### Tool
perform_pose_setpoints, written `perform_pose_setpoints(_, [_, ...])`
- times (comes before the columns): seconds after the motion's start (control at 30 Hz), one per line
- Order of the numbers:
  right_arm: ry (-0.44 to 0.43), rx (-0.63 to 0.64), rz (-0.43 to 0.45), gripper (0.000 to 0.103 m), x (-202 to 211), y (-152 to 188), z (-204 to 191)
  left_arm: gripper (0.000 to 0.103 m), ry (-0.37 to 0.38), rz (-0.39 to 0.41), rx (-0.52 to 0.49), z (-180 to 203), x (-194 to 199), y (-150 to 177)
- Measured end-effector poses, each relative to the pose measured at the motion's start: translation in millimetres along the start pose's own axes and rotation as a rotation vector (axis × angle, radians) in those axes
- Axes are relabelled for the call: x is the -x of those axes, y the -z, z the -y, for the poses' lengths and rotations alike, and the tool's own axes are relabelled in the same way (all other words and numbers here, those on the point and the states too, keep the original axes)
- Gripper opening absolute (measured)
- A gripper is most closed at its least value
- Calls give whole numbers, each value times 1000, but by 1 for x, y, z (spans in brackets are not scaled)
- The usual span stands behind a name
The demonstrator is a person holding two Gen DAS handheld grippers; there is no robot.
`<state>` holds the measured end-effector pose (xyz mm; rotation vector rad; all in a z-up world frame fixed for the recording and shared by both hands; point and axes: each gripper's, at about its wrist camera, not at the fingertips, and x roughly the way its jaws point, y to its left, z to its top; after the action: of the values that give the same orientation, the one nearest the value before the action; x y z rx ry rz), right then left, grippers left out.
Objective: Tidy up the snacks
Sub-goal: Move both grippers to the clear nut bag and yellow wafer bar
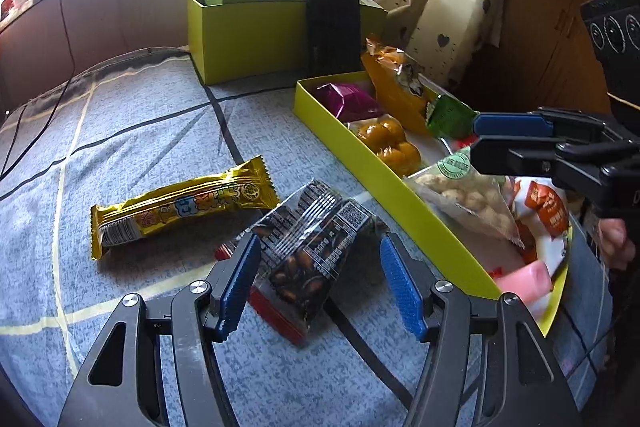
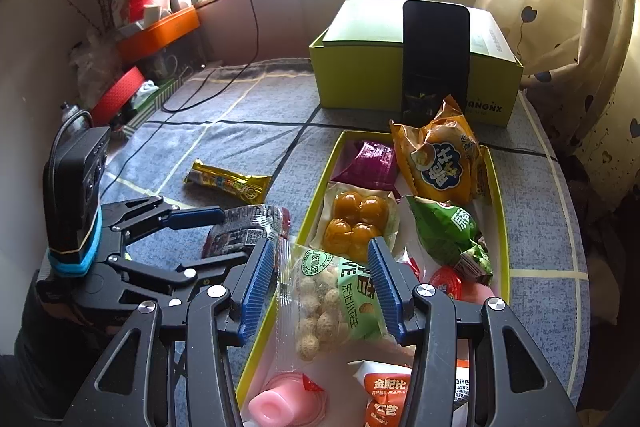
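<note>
A shallow yellow-green tray [image 1: 384, 179] [image 2: 316, 211] on the bed holds several snacks: a purple pack [image 2: 370, 163], an orange bag [image 2: 440, 159], yellow balls [image 2: 356, 223], a green pack [image 2: 444, 231], a peanut bag [image 2: 332, 303] and a pink jelly cup [image 2: 276, 407]. My left gripper [image 1: 320, 287] [image 2: 232, 233] is open around a dark nut packet [image 1: 312, 247] [image 2: 244, 231] lying beside the tray. My right gripper [image 2: 324, 291] [image 1: 476, 135] is open over the peanut bag [image 1: 468, 195]. A yellow candy bar [image 1: 180, 207] [image 2: 228, 181] lies on the bed.
A tall yellow-green box [image 1: 248, 35] [image 2: 416, 67] stands at the back with a black phone [image 1: 332, 19] [image 2: 436, 59] leaning on it. A curtain [image 2: 560, 27] hangs on the right. Clutter and a cable [image 2: 224, 75] lie at the bed's left edge.
</note>
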<state>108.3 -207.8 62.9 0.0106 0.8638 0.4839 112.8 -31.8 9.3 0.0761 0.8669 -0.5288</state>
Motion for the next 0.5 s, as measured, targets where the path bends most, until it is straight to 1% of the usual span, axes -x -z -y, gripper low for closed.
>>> perform_pose_setpoints(0.07, [3, 0, 0, 48, 1, 0, 0, 63, -16, 5, -12, 1, 1, 1])
perform_pose_setpoints(0.13, [1, 1, 0, 48, 1, 0, -1, 63, -70, 50, 2, -3, 6, -3])
perform_pose_setpoints(0.17, [1, 2, 0, 48, 1, 0, -1, 63, -79, 72, 9, -6, 9, -5])
perform_pose_setpoints(0.23, [-2, 2, 2, 48, 1, -1, -1, 63, -61, 95, 27, -13, 11, -8])
perform_pose_setpoints(0.3, [-6, 4, 2, 48, 1, -1, -2, 63, -49, 88, 34, -16, 8, -10])
perform_pose_setpoints(0.4, [-10, 13, 3, 48, 3, -1, -6, 63, -66, 64, 41, -19, -1, -11])
perform_pose_setpoints(0.5, [-13, 31, 1, 48, 4, -2, -11, 63, -90, 94, 94, -27, 6, -11])
